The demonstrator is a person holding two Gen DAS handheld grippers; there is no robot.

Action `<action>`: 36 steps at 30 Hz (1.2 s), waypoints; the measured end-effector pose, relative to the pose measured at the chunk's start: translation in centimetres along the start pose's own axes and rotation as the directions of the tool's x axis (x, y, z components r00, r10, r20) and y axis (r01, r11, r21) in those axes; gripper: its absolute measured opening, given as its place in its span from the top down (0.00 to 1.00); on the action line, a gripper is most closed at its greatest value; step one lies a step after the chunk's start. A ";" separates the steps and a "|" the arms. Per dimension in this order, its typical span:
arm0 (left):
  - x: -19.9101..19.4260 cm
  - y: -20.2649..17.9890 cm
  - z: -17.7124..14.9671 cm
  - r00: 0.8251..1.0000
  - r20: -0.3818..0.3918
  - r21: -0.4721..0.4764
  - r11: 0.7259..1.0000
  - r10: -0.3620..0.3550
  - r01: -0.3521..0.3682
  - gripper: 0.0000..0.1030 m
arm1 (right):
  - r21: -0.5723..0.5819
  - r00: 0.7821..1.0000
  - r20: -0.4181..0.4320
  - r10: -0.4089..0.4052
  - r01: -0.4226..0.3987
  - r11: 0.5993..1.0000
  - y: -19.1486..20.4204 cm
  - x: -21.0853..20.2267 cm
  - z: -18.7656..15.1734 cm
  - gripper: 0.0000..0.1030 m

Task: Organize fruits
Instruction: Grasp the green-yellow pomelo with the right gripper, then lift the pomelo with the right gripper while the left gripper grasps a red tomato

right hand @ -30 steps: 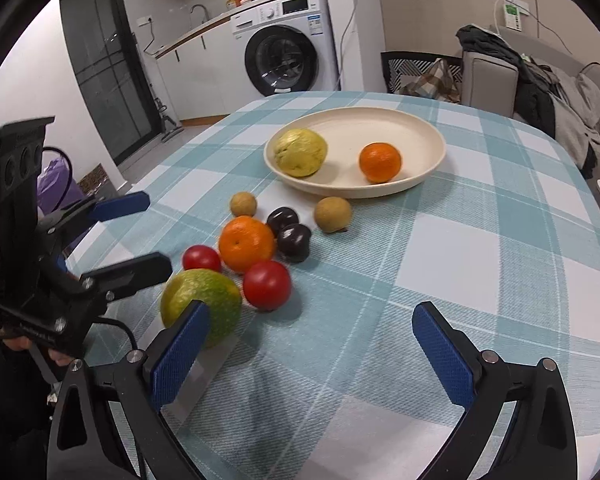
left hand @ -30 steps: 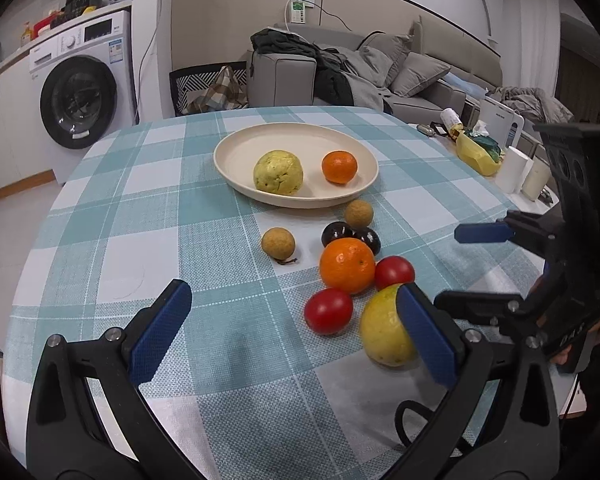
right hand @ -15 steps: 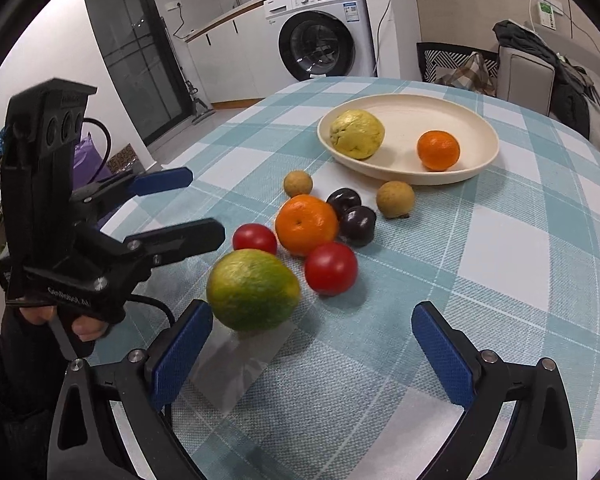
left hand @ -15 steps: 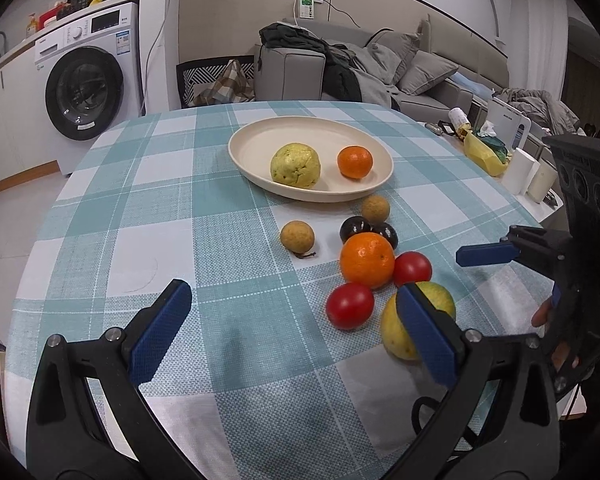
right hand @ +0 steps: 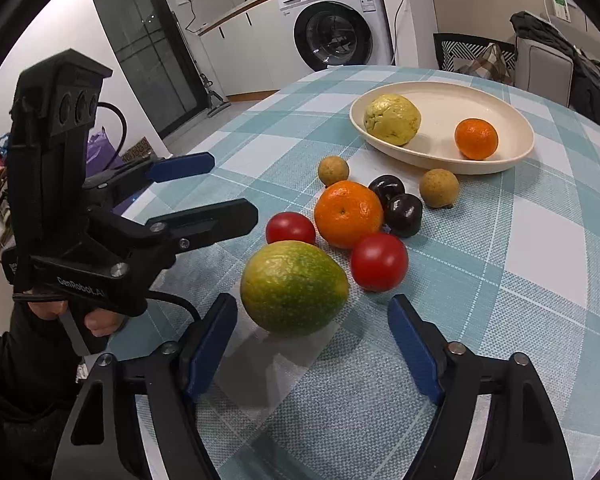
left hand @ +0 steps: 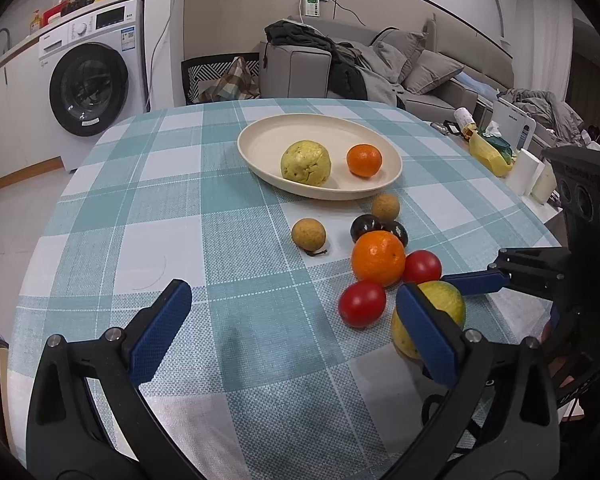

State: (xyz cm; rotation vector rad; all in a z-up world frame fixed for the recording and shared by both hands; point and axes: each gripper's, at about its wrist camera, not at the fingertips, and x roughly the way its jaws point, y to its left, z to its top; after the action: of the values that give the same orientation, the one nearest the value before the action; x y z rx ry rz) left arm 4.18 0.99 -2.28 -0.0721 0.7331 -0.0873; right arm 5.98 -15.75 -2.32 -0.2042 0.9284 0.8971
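- The right gripper [right hand: 312, 344] has its blue fingers [right hand: 410, 344] closing, with the green-yellow fruit [right hand: 294, 288] between them; the pads stand either side of it and do not yet touch it.
- That fruit lies near the table [right hand: 540, 300] edge closest to the person, on a white square of the teal checked cloth.
- The left gripper [left hand: 288, 328] hangs with its fingers [left hand: 160, 328] spread wide and nothing between them, over bare cloth beside the fruit cluster.
- Just beyond the green-yellow fruit sit two red tomatoes [right hand: 379, 262], touching a large orange [right hand: 348, 214]; two dark plums [right hand: 403, 214] lie against the orange's far side.
- Two small brown round fruits [right hand: 439, 188] lie between the cluster and the plate.
- The cream plate [right hand: 512, 120] lies toward the table's far edge, holding a bumpy yellow fruit [right hand: 392, 119] and a small orange [right hand: 476, 139], apart from each other.
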 end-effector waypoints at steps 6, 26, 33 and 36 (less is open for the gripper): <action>0.2 0.1 0.0 1.000 -0.009 -0.003 1.000 0.000 0.000 0.01 | 0.000 1.000 0.005 0.008 -0.008 1.000 0.3 0.2 0.1 0.30; 1.4 0.3 -0.1 0.999 -0.052 -0.030 1.000 -0.012 0.010 0.01 | 0.000 0.999 0.045 -0.018 0.018 1.000 0.4 -0.2 0.5 0.47; 1.5 0.3 -0.1 0.998 -0.060 -0.030 0.999 -0.025 0.024 0.01 | 0.008 0.995 0.095 -0.021 0.020 1.000 -0.1 -1.9 0.8 0.47; 1.6 0.1 -0.2 0.997 -0.069 -0.028 0.999 -0.029 0.027 0.01 | 0.016 0.993 0.118 -0.028 0.026 1.000 -0.4 -2.7 1.0 0.47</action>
State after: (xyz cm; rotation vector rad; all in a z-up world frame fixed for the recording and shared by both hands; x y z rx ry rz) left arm 5.24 0.87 -3.51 -0.1052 0.8029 -0.1075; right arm 6.13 -17.01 0.27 -0.1492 0.8201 0.8681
